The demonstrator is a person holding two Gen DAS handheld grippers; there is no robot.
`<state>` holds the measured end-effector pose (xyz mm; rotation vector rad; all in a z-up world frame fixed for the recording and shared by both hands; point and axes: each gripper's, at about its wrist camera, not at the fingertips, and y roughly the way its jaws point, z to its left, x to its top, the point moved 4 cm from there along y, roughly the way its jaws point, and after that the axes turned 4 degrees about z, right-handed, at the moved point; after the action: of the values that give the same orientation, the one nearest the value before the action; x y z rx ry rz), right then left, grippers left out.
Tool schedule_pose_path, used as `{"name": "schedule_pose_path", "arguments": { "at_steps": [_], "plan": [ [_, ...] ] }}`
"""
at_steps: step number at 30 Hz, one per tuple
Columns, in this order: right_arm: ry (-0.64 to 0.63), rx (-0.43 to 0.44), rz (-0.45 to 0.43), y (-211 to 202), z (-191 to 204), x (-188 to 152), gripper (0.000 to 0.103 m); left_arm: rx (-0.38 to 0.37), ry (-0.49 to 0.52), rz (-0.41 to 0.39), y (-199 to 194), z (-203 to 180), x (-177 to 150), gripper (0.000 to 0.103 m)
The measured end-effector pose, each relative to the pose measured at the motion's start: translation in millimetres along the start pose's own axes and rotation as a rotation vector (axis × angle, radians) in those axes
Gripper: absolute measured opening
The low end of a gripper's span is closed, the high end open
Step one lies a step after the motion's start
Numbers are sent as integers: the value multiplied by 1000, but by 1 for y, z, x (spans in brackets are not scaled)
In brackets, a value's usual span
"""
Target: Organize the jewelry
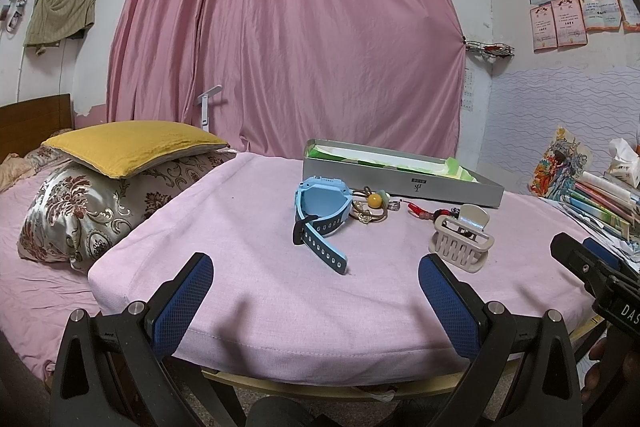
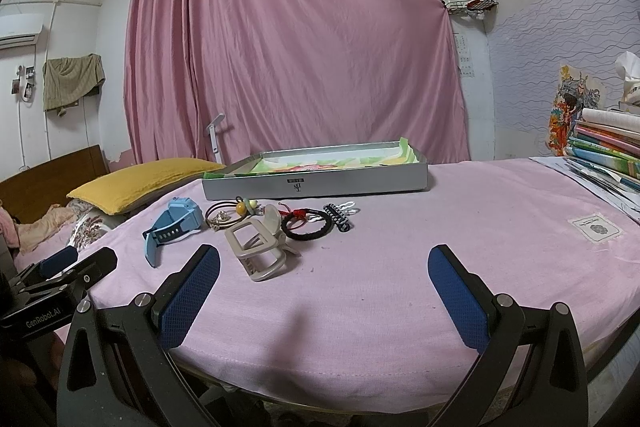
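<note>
A silver tray box (image 1: 400, 183) (image 2: 316, 181) with a green paper lining stands at the back of the pink-covered table (image 1: 260, 287). In front of it lie a light blue watch (image 1: 318, 213) (image 2: 170, 227), hair ties with a yellow bead (image 1: 372, 205) (image 2: 230, 215), a beige claw clip (image 1: 460, 239) (image 2: 258, 247), a black and red bracelet (image 2: 308, 225) and a black braided charm (image 2: 340, 215). My left gripper (image 1: 316, 275) is open and empty, near the table's front edge, short of the watch. My right gripper (image 2: 324, 267) is open and empty, to the right of the clip.
A stack of books (image 2: 608, 151) lies at the table's right end, on loose papers. A bed with a yellow pillow (image 1: 132, 143) stands to the left. A pink curtain (image 1: 288, 35) hangs behind. A white label (image 2: 596, 227) lies on the cloth.
</note>
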<state>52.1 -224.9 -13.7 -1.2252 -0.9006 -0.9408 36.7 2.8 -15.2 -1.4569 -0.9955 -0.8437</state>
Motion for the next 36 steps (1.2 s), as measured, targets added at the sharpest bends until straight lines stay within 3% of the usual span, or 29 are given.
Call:
{"name": "schedule_pose_path", "arguments": {
  "at_steps": [13,26,28,30,36],
  "plan": [
    [-7,-5,15,7,-3,2,102,-8,11,20,11,6,6,103],
    [42,132,17,44,2,44,101,-116,7,162,73,27,55,103],
    [25,155,37,52,9,45,93,-142,17,204,86,26,58,102],
    [5,168,72,62,15,45,77,-162,30,233,95,23,59,97],
    [-54,235,207,89,38,31,71,-255,45,368,124,12,58,87]
  ]
}}
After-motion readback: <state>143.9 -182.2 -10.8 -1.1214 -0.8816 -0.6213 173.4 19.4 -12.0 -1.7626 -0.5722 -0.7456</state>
